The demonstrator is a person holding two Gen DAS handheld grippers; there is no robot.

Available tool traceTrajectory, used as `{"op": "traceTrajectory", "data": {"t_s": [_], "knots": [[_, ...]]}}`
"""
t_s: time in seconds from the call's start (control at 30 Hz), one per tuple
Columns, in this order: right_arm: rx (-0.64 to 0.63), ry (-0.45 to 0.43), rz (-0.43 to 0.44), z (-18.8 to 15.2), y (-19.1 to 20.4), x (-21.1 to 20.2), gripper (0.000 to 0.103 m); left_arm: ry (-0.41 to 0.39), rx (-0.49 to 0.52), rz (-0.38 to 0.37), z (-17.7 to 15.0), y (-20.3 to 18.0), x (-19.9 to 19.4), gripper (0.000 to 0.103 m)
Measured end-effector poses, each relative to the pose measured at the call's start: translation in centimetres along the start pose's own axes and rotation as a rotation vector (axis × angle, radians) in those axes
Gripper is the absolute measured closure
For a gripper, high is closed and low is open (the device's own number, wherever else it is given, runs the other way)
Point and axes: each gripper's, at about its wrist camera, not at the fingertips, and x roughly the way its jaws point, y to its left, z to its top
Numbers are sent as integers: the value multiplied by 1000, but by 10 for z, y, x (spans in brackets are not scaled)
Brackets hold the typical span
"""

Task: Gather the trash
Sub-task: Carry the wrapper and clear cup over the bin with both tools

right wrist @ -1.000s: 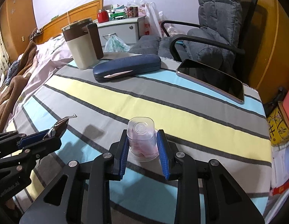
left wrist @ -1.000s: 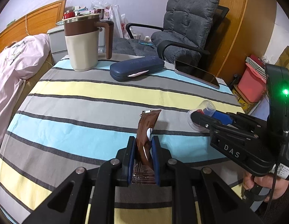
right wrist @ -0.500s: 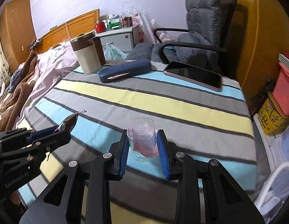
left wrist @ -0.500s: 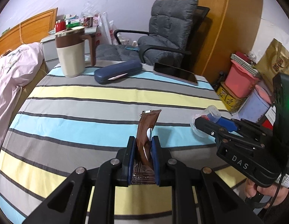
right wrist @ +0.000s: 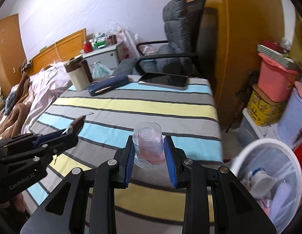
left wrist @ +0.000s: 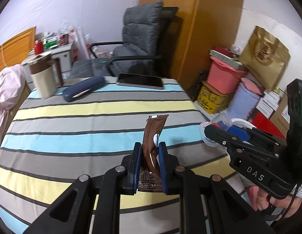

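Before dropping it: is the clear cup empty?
Not empty: pink crumpled material shows through the clear cup, held on its side in the right tool.

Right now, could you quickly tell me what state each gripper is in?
Left gripper: closed on the brown wrapper.
Right gripper: closed on the clear plastic cup.

The desk (left wrist: 76, 120) wears a cloth striped in grey, yellow and light blue. Along its far edge stand a beige and brown lidded mug (left wrist: 44, 76) at the far left corner, a dark blue glasses case (left wrist: 83, 88) just beside it, and a dark tablet (left wrist: 140, 81) lying flat towards the far right corner.
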Motion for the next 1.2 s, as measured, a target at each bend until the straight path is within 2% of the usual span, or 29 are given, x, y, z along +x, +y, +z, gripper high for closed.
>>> {"op": "traceTrajectory", "data": {"t_s": [0.27, 0.5, 0.73, 0.97, 1.2], "knots": [[54, -49, -84, -13, -28, -35, 71, -5, 70, -64, 0, -52, 1, 85], [140, -83, -164, -30, -70, -66, 71, 0, 140, -134, 1, -102, 5, 85], [191, -91, -248, -45, -103, -91, 71, 15, 208, -203, -2, -152, 12, 85], [243, -60, -309, -61, -133, -102, 71, 54, 255, -260, -8, -192, 27, 85], [280, 4, -336, -74, -158, -92, 71, 127, 287, -290, -19, -217, 53, 85]]}}
